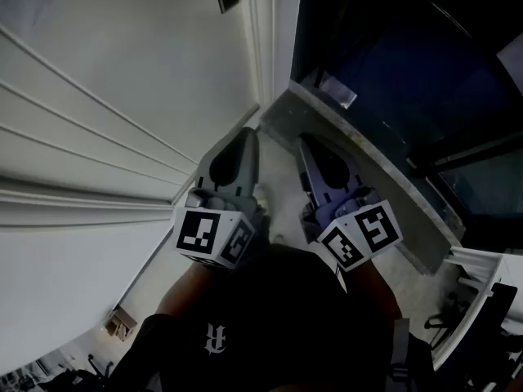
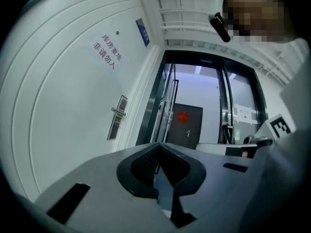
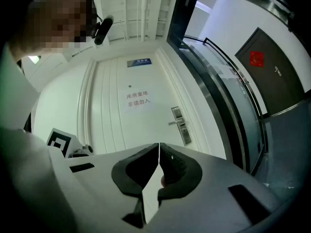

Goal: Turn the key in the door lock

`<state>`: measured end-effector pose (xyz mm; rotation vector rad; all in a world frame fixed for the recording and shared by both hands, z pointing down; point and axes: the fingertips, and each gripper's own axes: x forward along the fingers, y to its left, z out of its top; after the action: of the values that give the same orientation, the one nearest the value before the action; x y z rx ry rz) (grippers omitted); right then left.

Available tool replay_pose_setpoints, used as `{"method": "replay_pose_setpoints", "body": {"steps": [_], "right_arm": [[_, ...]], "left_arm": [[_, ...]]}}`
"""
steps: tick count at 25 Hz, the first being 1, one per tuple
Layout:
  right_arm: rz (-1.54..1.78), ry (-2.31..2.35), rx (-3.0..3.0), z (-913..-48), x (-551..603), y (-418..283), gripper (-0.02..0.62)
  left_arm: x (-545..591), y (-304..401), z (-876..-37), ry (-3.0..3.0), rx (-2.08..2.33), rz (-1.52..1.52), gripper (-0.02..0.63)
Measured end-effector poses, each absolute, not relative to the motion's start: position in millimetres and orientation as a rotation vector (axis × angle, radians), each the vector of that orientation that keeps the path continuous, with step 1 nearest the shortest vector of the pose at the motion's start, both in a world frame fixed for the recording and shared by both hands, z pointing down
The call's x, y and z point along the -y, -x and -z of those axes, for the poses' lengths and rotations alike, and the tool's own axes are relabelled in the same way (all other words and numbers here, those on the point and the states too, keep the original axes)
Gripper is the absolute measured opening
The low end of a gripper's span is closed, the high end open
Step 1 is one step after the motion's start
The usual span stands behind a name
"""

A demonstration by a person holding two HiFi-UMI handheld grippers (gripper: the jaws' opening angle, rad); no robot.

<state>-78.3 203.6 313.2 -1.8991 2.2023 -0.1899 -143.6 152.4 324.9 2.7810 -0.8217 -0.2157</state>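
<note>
Though aimed toward the white door (image 3: 112, 125), held low and well apart from it, with left gripper (image 1: 247, 135) and right gripper (image 1: 307, 143) side by side, each pinched tip to tip on nothing. Visible near that door's right edge: lock plate (image 3: 184, 132) with lever handle (image 3: 174, 123), any key too small to make out, red lettering (image 3: 137, 99) and blue plaque (image 3: 139, 61) higher up. Only pale floor (image 1: 278, 178) between jaws and door; just right of the frame, grey stone sill (image 1: 368, 158) and dark-framed glass wall (image 3: 228, 81), with dark door (image 2: 183, 130) beyond.
</note>
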Motion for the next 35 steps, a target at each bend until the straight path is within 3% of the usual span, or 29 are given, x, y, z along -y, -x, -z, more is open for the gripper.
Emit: {"method": "replay_pose_setpoints", "body": {"steps": [23, 35], "right_arm": [[0.194, 1.860, -2.241, -293, -17, 44, 0.015], [0.187, 1.589, -2.386, -267, 58, -5, 0.015]], "left_arm": [[50, 76, -315, -2.718, 0.837, 0.271, 0.006], [147, 30, -328, -2.346, 1.000, 0.437, 0.008]]}}
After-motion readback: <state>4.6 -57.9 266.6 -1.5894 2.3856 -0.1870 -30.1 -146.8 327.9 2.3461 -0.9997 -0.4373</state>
